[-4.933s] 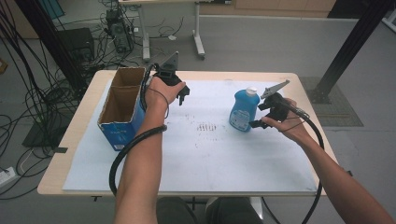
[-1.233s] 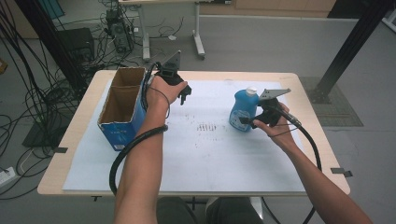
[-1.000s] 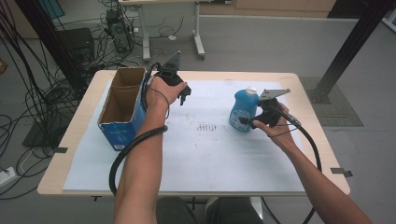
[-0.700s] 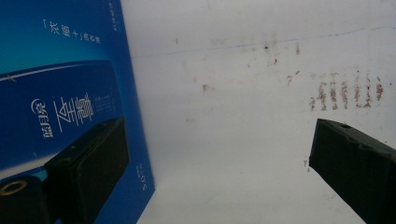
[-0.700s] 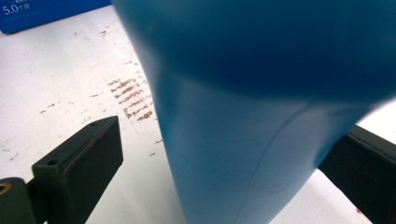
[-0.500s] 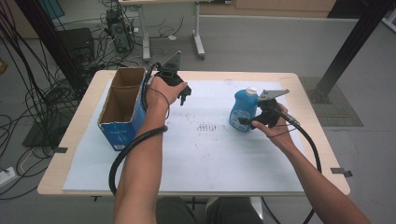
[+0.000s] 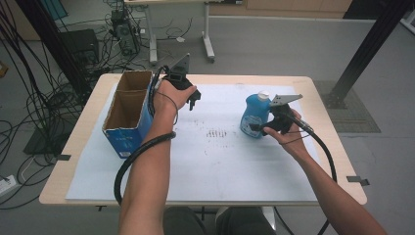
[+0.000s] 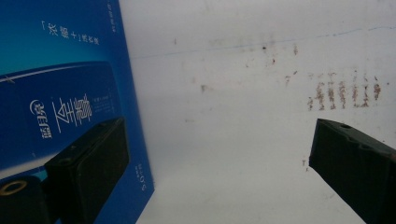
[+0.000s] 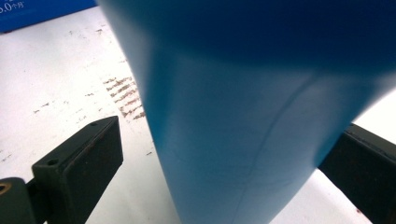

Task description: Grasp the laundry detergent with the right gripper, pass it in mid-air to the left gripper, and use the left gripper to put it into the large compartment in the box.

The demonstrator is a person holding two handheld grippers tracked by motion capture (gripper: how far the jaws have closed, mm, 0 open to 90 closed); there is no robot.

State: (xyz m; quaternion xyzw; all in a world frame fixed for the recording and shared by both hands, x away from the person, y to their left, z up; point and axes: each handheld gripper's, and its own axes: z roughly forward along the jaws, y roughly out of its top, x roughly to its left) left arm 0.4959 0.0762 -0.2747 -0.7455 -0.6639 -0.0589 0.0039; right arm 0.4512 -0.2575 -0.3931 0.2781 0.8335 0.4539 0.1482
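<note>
A blue bottle (image 7: pixel 254 115) with a white cap stands upright on the white table cover, right of the middle. My right gripper (image 7: pixel 258 128) is at its lower body. In the right gripper view the bottle (image 9: pixel 252 107) stands between the spread jaws of the right gripper (image 9: pixel 224 154), with a gap showing beside the left jaw. An open-topped blue cardboard box (image 7: pixel 126 113) stands at the table's left. My left gripper (image 7: pixel 190 99) hovers just right of the box, open. In the left gripper view, one jaw of the left gripper (image 8: pixel 219 154) overlaps the box's printed side (image 8: pixel 60 84) and the other is over the cover.
The white cover (image 7: pixel 215 161) has a patch of brown marks (image 7: pixel 215 133) at its middle. Cables trail from both grippers toward the near edge. Beyond the table's far edge are desk legs and cable bundles on the floor.
My right gripper moved left and its jaws now flank the bottle; over the last second it barely shifted. The left hand and the box have stayed put.
</note>
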